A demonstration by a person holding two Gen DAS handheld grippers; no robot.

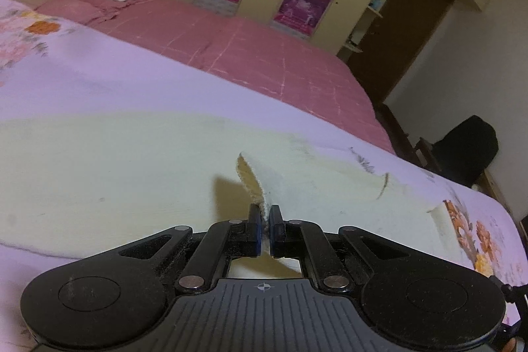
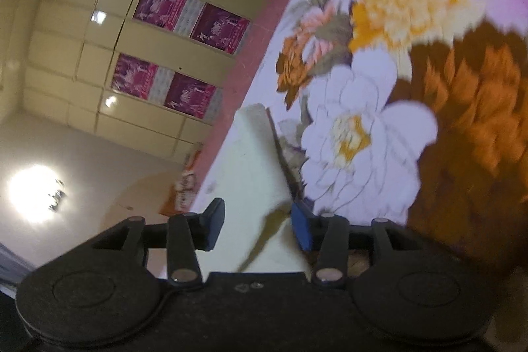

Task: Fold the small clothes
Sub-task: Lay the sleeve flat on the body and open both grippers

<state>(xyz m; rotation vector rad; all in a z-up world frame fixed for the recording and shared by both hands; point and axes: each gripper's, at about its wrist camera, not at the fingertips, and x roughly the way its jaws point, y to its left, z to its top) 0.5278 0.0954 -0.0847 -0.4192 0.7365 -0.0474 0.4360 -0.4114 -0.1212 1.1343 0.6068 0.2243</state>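
Left hand-held gripper (image 1: 265, 221) pinches a cream garment (image 1: 115, 174) on a floral bed cover (image 1: 99, 65); right hand-held gripper (image 2: 257, 228) waits w/ jaws apart.

Detail: The cloth, pale cream w/ a fuzzy raw-looking edge, lies flat across mid-frame of the left view; one raised fold stands up at centre, clamped between the left jaws. In the right view, blurred, the cloth sits lower centre between the parted pads, not pressed. It looks light, soft & limp, prob. non-slippery; edges or corners seem the best hold, as mid-cloth grabs would likely bunch it.
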